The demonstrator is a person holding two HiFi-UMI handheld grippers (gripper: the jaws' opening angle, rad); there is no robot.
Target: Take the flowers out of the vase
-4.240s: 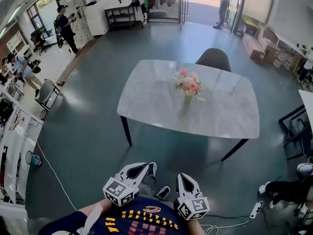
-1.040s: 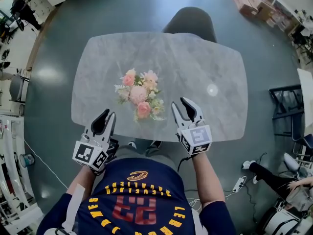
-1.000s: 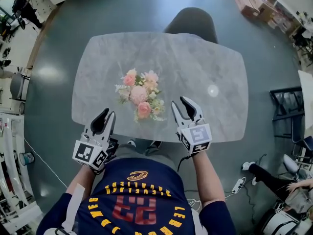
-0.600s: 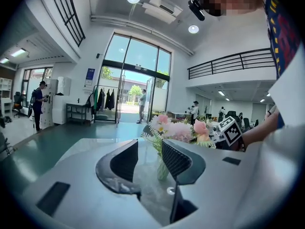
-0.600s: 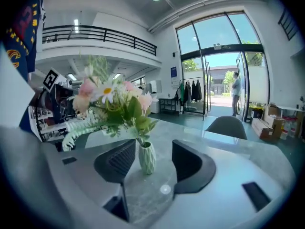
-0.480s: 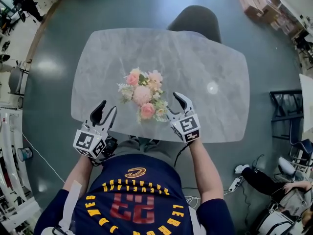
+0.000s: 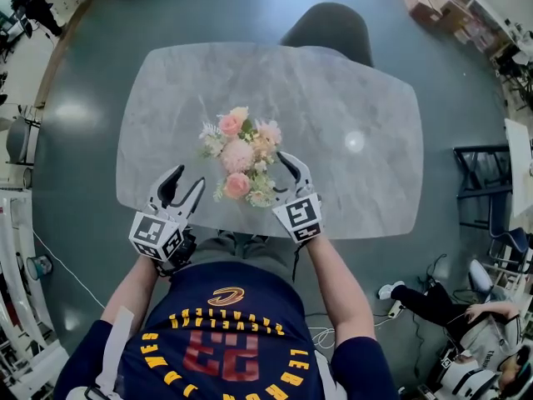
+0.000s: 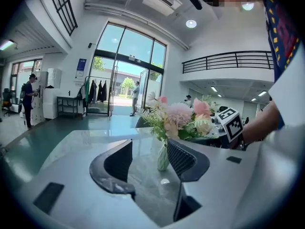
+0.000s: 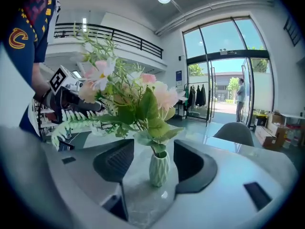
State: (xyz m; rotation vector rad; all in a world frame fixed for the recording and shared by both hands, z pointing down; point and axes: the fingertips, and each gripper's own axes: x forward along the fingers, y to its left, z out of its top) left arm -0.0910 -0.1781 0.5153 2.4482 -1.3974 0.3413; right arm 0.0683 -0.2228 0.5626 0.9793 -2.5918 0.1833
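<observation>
1. Flowers [image 7: 240, 157]: a pink and cream bunch standing in the vase, near the table's front edge. In the head view the blooms hide the vase completely.
2. Vase [image 9: 158, 168]: pale green, ribbed, upright on the table [image 7: 358, 90]. Only the two gripper views show it.
3. Right gripper [image 7: 293, 170]: just beside the bunch. Its jaws are wide apart and have just been opening. The vase shows in the gap, untouched.
4. Left gripper [image 7: 187, 180]: at the table's edge. Its jaws are apart and have just been opening. The vase stands beyond the gap, with nothing gripped.
5. Chair [image 7: 329, 27]: on the far side, partly hidden by the table.
</observation>
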